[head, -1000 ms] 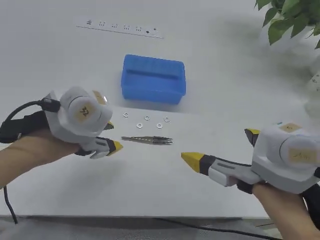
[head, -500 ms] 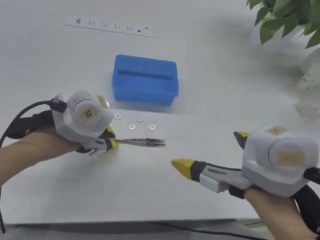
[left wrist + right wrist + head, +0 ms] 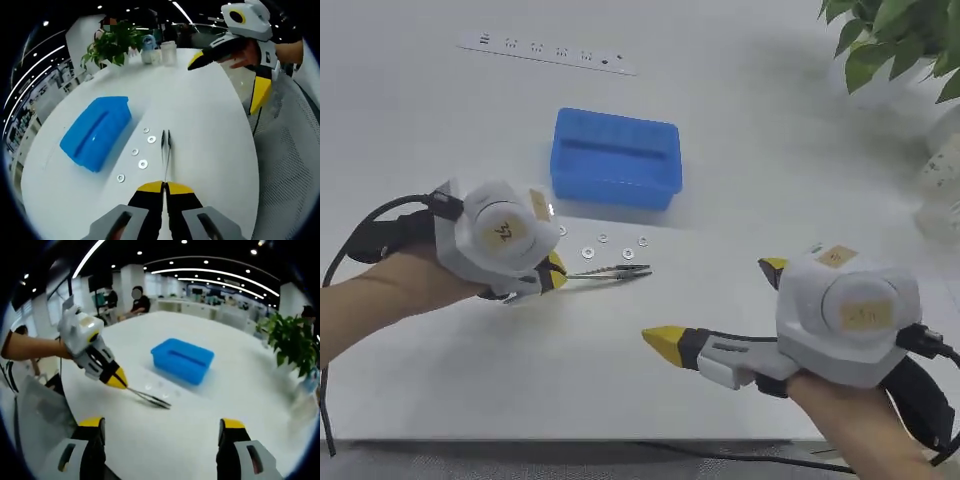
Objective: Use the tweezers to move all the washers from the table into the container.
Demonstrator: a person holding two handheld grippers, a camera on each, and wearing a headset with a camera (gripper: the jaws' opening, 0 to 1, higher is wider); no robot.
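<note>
While the left gripper (image 3: 552,272) is clamping the tweezers (image 3: 612,271), the right gripper (image 3: 713,302) is hanging wide open (empty). All five washers (image 3: 603,238) are lying outside the container (image 3: 615,158).

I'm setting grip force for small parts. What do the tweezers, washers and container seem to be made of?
Tweezers: probably steel, since the arms are thin and grey with a dull shine.
Washers: likely metal. They are small pale rings with a faint sheen, though too small to be sure.
Container: looks like moulded plastic, an even blue with a matte surface and rounded corners.
</note>
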